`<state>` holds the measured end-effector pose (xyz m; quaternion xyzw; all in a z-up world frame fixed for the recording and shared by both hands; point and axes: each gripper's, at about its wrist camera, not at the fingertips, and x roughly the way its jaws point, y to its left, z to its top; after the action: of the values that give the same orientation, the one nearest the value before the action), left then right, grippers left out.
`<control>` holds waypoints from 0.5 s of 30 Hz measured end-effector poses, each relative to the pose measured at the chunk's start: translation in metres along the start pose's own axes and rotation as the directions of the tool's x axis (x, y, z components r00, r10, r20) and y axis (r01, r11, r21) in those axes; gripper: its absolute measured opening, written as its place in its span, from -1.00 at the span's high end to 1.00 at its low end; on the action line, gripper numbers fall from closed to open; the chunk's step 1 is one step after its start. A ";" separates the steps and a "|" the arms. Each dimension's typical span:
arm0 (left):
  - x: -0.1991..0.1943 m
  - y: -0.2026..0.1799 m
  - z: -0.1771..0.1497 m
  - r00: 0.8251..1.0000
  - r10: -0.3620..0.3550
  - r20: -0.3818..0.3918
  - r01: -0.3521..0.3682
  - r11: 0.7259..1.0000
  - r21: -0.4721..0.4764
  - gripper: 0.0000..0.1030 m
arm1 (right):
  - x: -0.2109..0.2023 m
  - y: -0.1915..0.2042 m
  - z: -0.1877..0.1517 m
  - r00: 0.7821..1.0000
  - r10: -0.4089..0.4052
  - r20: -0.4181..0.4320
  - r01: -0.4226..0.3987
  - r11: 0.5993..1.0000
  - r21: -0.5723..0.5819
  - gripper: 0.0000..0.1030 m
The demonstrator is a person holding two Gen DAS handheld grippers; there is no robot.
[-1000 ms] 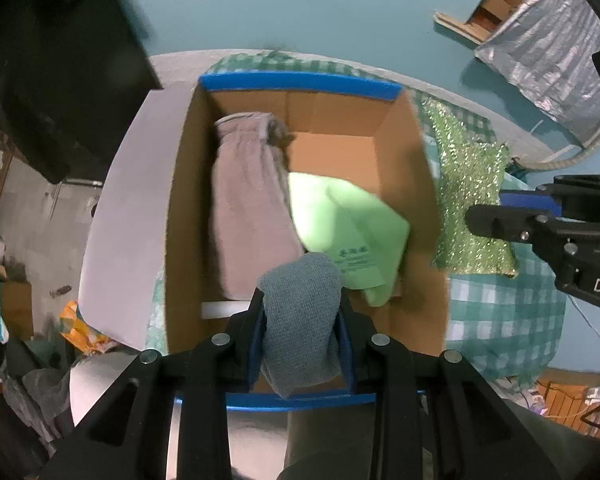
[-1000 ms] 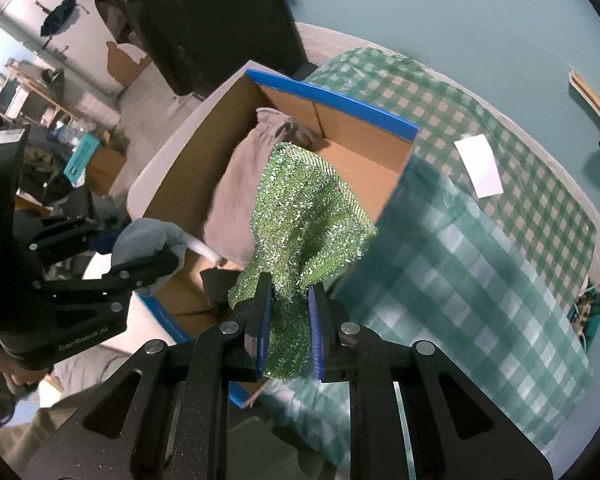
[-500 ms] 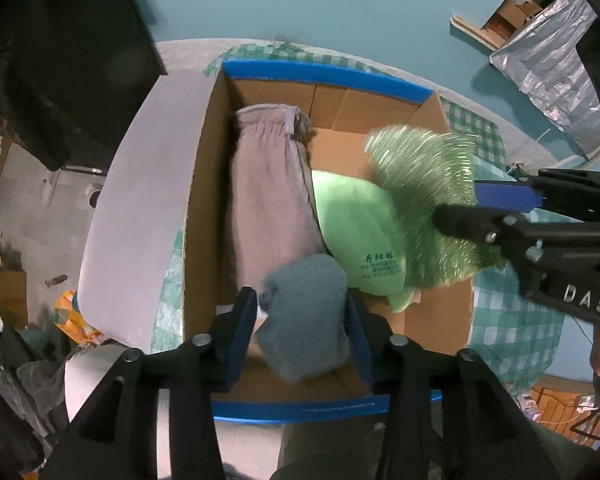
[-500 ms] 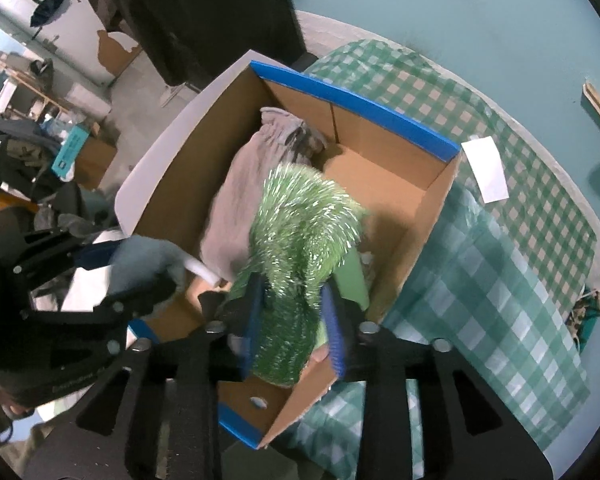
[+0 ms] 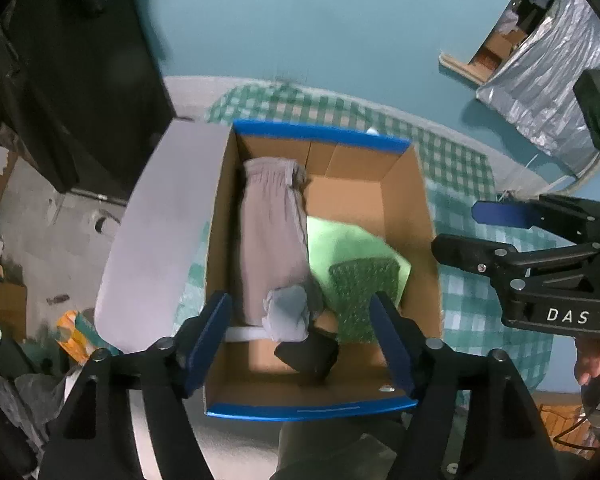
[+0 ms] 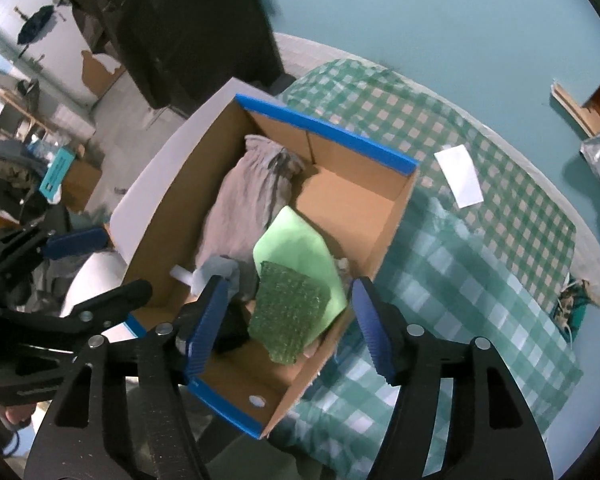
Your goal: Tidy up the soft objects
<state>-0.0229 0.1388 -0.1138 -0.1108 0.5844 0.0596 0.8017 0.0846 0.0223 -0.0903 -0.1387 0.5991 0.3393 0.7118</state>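
Note:
An open cardboard box [image 5: 408,200] [image 6: 396,208] with blue-edged flaps holds a beige cloth bag [image 5: 272,240] [image 6: 244,208], a light green cloth [image 5: 348,244] [image 6: 296,240], a sparkly green cloth [image 5: 360,292] [image 6: 288,316], a small grey cloth [image 5: 288,312] [image 6: 216,272] and a dark item [image 5: 308,354]. My left gripper [image 5: 304,336] is open and empty above the box's near end. My right gripper [image 6: 284,320] is open and empty above the sparkly cloth; it also shows in the left wrist view [image 5: 480,232].
The box sits on a green checked cloth [image 6: 480,240] [image 5: 472,312] covering the table. A white paper slip [image 6: 460,178] lies on it beyond the box. A white flap [image 5: 156,232] hangs off the box's left side. Clutter lies on the floor at left.
Both grippers opened. The grey cloth dropped from my left gripper and the sparkly green cloth from my right gripper into the box. Both grippers have risen.

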 end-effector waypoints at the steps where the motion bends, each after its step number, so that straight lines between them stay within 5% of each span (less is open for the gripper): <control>1: -0.005 -0.001 0.000 1.000 -0.001 0.015 0.001 1.000 0.002 -0.48 | -0.004 -0.001 -0.001 1.000 -0.001 0.010 0.001 1.000 0.006 -0.26; 15: -0.075 -0.026 0.005 0.987 -0.011 0.157 0.009 1.000 0.017 -0.60 | -0.090 -0.024 -0.014 0.976 -0.057 0.211 0.028 0.990 0.138 -0.30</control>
<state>-0.0359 0.1170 -0.0380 -0.1022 0.5191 0.0593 0.8465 0.0849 -0.0321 -0.0134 -0.0659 0.5374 0.2960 0.7869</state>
